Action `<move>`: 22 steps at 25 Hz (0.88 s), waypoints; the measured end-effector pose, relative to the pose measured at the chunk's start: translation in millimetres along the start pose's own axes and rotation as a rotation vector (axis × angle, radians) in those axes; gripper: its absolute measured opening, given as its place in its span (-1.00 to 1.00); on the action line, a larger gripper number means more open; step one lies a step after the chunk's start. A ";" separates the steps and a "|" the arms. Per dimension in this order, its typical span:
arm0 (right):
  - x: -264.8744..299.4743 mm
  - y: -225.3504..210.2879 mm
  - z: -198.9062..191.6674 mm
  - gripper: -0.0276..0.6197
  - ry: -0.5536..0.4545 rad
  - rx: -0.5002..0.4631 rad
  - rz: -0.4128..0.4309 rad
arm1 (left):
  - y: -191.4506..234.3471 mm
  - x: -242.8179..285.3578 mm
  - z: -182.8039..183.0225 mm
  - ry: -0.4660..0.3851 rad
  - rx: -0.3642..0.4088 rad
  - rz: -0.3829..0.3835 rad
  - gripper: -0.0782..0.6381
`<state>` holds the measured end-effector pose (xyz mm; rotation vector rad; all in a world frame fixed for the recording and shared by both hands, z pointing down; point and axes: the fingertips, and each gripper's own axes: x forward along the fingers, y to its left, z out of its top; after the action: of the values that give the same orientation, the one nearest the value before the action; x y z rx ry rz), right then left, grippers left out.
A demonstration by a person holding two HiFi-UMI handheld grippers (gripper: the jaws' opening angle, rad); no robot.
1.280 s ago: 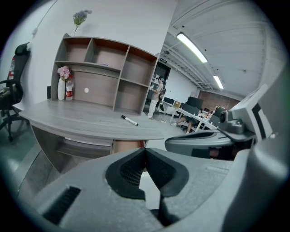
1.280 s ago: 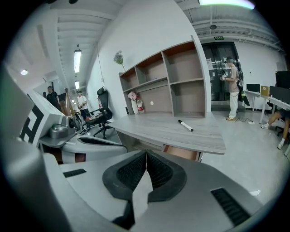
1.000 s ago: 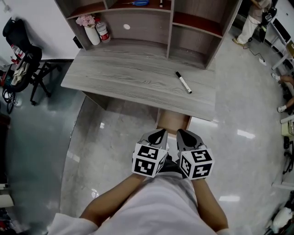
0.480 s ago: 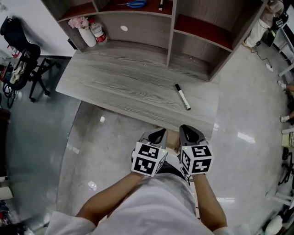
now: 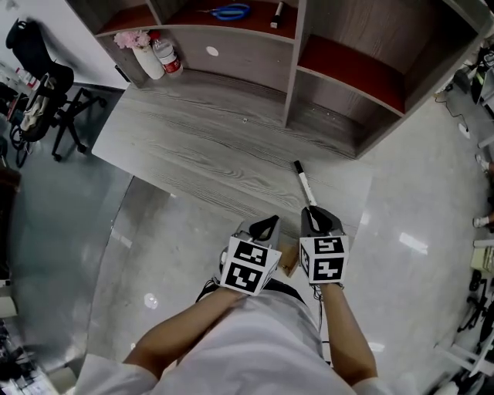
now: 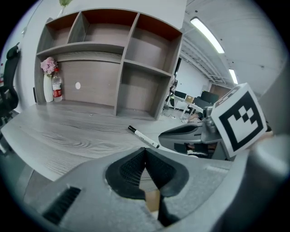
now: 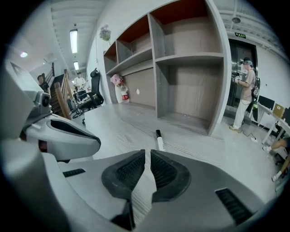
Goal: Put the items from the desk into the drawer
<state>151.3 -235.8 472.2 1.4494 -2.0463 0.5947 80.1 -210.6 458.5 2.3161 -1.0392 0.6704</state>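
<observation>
A white marker with black caps [image 5: 303, 183] [image 6: 143, 136] [image 7: 159, 139] lies alone on the grey wooden desk [image 5: 208, 154], near its front right. My right gripper [image 5: 315, 220] [image 7: 147, 156] is over the desk's front edge, just short of the marker's near end, jaws shut on nothing. Beside it, my left gripper [image 5: 265, 226] [image 6: 145, 154] is also shut and empty, at the same edge. A brown wooden piece [image 5: 289, 258] shows below the desk between the grippers; I cannot tell whether it is the drawer.
The hutch [image 5: 340, 69] at the back of the desk holds blue scissors [image 5: 230, 11] and another marker [image 5: 275, 13] on a shelf. A vase of pink flowers [image 5: 147, 54] and a bottle [image 5: 167, 54] stand at the desk's back left. An office chair [image 5: 46, 100] is at left.
I have moved closer to the desk. Both grippers went forward from above the floor to the desk's front edge, and the right one now nearly reaches the marker.
</observation>
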 end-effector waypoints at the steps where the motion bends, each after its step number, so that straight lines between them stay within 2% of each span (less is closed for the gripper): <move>1: 5.8 -3.3 1.0 -0.91 0.008 -0.008 0.000 | 1.3 3.7 3.0 0.000 0.001 0.003 -0.77; 11: 49.9 -26.4 7.6 -0.87 0.070 -0.051 0.010 | 12.9 28.6 15.5 0.030 -0.023 0.018 -0.77; 14: 62.5 -29.5 3.9 -0.73 0.095 -0.060 0.019 | 18.2 28.2 12.0 0.043 -0.037 0.030 -0.77; 22: 83.1 -40.2 -14.2 -0.73 0.169 -0.065 0.000 | 28.0 23.2 -0.4 0.064 -0.066 0.056 -0.77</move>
<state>170.3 -297.7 539.5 1.3164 -1.9164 0.6226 71.8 -238.7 480.0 2.2014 -1.0844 0.7164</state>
